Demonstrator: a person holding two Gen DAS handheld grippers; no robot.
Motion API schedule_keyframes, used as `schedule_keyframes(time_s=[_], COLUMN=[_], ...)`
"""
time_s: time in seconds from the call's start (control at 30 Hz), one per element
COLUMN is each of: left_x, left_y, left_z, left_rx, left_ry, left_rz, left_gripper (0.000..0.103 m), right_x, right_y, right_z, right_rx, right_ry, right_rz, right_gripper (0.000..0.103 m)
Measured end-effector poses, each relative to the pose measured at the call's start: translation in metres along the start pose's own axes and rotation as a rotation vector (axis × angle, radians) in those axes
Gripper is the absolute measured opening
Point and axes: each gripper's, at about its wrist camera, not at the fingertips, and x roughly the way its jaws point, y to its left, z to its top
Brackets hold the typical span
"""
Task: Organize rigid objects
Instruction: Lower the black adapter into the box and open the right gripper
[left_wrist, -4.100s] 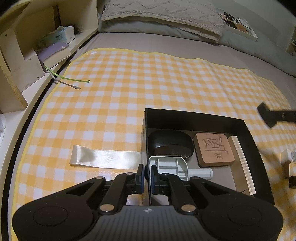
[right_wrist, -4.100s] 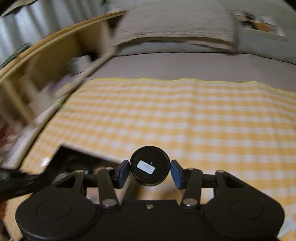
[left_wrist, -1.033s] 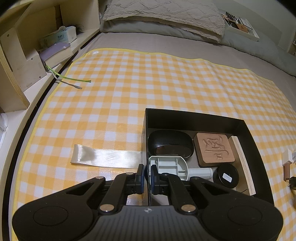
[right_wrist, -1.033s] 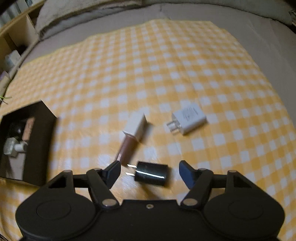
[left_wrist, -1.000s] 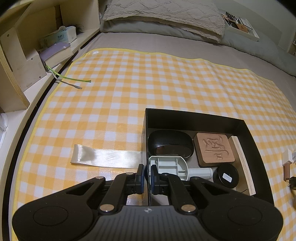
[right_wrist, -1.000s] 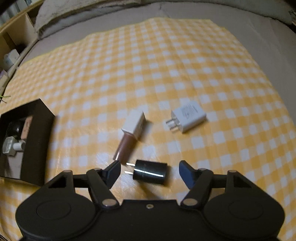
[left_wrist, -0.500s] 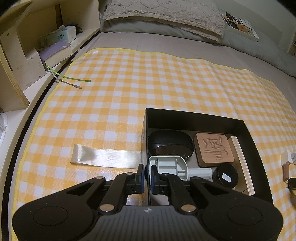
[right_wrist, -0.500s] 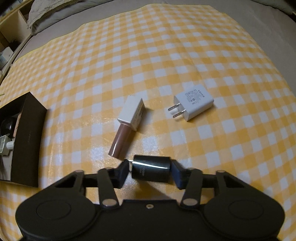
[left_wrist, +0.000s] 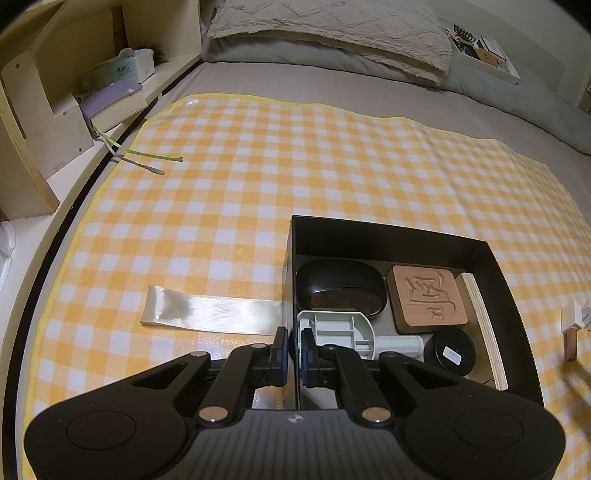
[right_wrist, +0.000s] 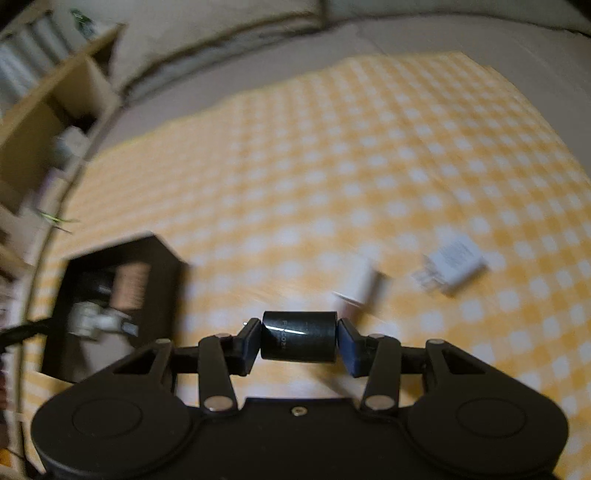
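Observation:
My left gripper (left_wrist: 292, 350) is shut on the near-left wall of the black box (left_wrist: 384, 230). The box holds a black case (left_wrist: 340, 286), a carved wooden block (left_wrist: 428, 299), a white plastic part (left_wrist: 336, 332), a round black tin (left_wrist: 448, 356) and a thin wooden board (left_wrist: 484, 328). My right gripper (right_wrist: 298, 341) is shut on a black plug adapter (right_wrist: 298, 339) and holds it above the checked cloth. The white charger (right_wrist: 452, 266) and the lip gloss tube (right_wrist: 360, 286) lie on the cloth beyond it, blurred. The box (right_wrist: 114, 295) shows at the left there.
A pale ribbon (left_wrist: 210, 312) lies on the yellow checked cloth (left_wrist: 295, 166) left of the box. A wooden shelf (left_wrist: 55, 110) with a tissue box and a book runs along the left. A pillow (left_wrist: 332, 26) lies at the far end of the bed.
My right gripper has shut on the black plug adapter, lifted it off the cloth and swung left toward the box. The left gripper has not moved.

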Motion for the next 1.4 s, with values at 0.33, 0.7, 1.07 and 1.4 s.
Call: schedule_keyframes(time_s=[0.33,0.7,1.07,1.4], left_x=[0.000,0.001,0.001,0.001], left_y=[-0.002,-0.002,0.002,0.000], left_z=[0.001,0.001,0.004,0.004], left_rx=[-0.012,-0.034,-0.073,-0.074], left_ry=[0.005,0.011,0.015,0.015], left_rz=[-0.005,-0.016,-0.042,-0.043], left_gripper=[0.007,0.007,0.007,0.007], right_x=[0.012,0.086,0.128,0.123], right_y=[0.112,0.186,0.227,0.227], right_z=[0.005,-0.019,-0.032,-0.032], right_rx=[-0.109,-0.149,-0.167,-0.201], right_ry=[0.044,0.229,0.277,0.281], right_rz=[0.259,0.299,0.278,0.283], right_gripper=[0.046,0.046,0.047,0.047])
